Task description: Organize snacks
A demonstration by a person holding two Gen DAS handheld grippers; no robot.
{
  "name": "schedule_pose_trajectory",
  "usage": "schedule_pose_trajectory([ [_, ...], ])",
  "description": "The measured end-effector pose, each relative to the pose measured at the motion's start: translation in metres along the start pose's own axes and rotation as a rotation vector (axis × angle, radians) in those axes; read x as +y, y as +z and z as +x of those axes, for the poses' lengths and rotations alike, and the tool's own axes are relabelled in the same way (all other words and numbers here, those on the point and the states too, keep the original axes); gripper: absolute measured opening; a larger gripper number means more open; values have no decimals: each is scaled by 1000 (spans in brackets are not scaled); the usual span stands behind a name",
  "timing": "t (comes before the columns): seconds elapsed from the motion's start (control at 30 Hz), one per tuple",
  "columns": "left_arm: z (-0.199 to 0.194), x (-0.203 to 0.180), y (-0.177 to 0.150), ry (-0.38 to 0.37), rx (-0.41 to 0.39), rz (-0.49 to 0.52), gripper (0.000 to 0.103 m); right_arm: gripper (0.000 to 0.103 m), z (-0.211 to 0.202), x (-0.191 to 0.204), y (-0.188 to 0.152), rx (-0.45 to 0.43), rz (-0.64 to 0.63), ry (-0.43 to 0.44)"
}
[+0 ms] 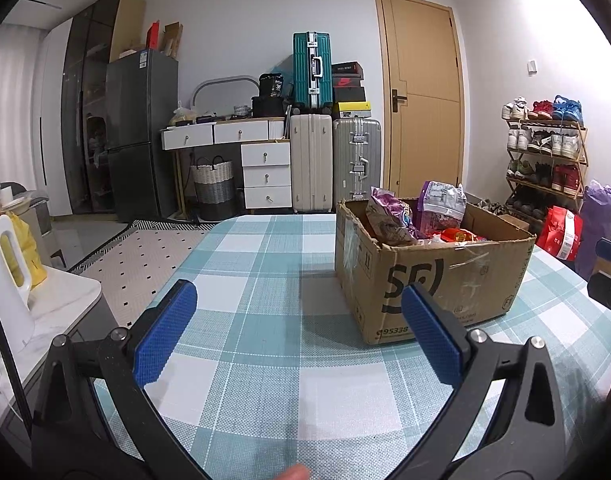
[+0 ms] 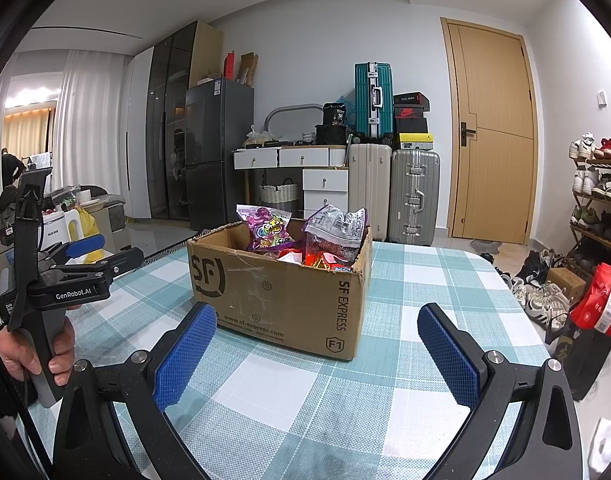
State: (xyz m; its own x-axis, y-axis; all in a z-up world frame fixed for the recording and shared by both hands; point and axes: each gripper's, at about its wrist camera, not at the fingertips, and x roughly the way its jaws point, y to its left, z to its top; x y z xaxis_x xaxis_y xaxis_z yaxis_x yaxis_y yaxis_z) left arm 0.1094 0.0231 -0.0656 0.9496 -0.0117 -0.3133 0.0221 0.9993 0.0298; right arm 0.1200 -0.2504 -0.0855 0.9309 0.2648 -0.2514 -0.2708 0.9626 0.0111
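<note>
An open cardboard box [image 1: 445, 280] marked SF stands on the checked tablecloth [image 1: 265, 360]. Snack bags stand in it: a purple bag [image 1: 389, 216], a clear-and-purple bag [image 1: 445, 204] and red packets [image 1: 461, 236]. The box also shows in the right wrist view [image 2: 277, 288], with the purple bag [image 2: 265, 228] and the clear bag [image 2: 337, 228]. My left gripper [image 1: 299, 300] is open and empty, in front and left of the box. My right gripper [image 2: 317, 320] is open and empty, just in front of the box. The left gripper also shows at the left in the right wrist view [image 2: 93, 248].
The table's edge runs left of the box, with a patterned rug [image 1: 145, 248] beyond. A white kettle [image 1: 5, 280] stands on a side counter at left. Suitcases [image 1: 333, 160], a door [image 1: 421, 96], a shoe rack [image 1: 545, 152] and red and purple bags [image 1: 565, 232] stand behind and right.
</note>
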Motion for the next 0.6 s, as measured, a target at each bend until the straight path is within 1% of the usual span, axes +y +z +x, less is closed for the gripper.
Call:
schedule_pose_trajectory([
  [0.6, -2, 1, 1, 3, -4, -3, 102, 103, 0, 0, 0, 0, 0, 0],
])
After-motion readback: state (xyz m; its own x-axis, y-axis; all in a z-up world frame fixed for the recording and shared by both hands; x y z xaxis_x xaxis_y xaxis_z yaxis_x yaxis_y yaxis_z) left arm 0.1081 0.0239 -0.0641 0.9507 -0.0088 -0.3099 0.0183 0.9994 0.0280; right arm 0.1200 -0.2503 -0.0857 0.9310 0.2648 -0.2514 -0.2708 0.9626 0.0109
